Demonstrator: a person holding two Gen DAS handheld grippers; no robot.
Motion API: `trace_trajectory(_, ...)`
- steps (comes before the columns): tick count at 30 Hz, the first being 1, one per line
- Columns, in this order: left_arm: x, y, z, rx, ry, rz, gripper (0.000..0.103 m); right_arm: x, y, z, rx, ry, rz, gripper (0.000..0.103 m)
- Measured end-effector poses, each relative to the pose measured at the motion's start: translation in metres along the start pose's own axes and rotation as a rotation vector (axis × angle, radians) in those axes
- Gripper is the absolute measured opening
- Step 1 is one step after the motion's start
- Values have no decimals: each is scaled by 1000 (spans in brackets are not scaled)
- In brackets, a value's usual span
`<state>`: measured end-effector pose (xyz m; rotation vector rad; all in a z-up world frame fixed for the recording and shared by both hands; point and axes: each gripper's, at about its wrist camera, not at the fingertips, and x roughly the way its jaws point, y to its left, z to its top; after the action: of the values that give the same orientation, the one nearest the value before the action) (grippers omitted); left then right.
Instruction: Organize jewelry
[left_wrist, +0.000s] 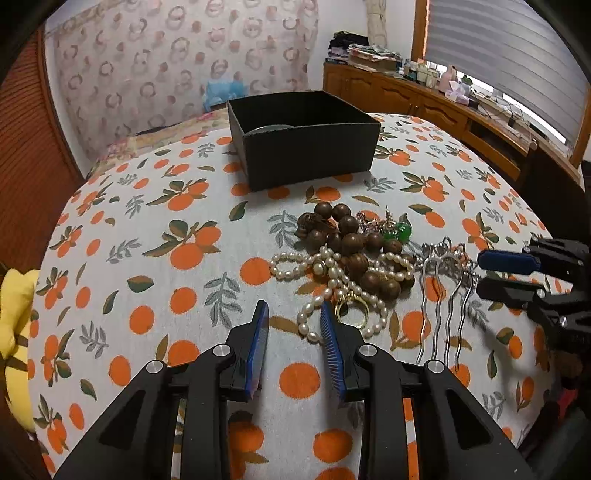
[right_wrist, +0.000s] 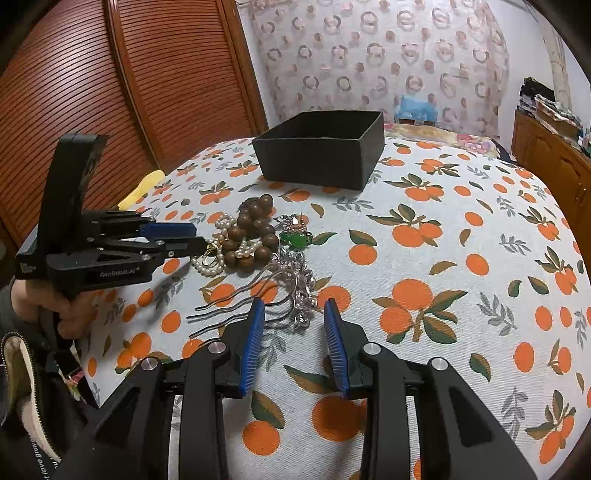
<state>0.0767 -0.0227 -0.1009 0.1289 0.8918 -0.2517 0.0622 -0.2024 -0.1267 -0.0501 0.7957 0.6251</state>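
Left wrist view: I'm holding the left hand-held gripper (left_wrist: 293, 314) spread and empty just short of the pearl strand (left_wrist: 332, 280), tangled with wooden beads (left_wrist: 351, 243) mid-bed (left_wrist: 147, 258); it's risking dragging everything. The black box (left_wrist: 303, 147) is hiding its contents.

Right wrist view: the right hand-held gripper (right_wrist: 293, 314) is hovering spread over the hairpins (right_wrist: 251, 291); the silver cluster (right_wrist: 301, 288) is staying indistinct.

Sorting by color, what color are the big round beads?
Dark brown wooden beads, clearest in the left wrist view.
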Motion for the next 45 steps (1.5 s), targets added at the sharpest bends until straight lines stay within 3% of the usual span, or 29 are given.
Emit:
trace_trajectory(3,0,-1,-1,17,-6,6,5,0,-1,0,1,1,0,36)
trace_trajectory(9,-9,4,-4,4,-37,18,5,0,-1,0,2,2,-1,36)
trace_trajectory(15,-49,19,1,-60,-141,23,5,0,-1,-1,0,4,-7,36)
trace_trajectory(25,-105,14,16,-60,-284,18,5,5,2,6,-34,25,-37,36)
trace_trajectory(45,-153,5,50,-32,-417,16,5,33,7,26,-94,99,-12,36)
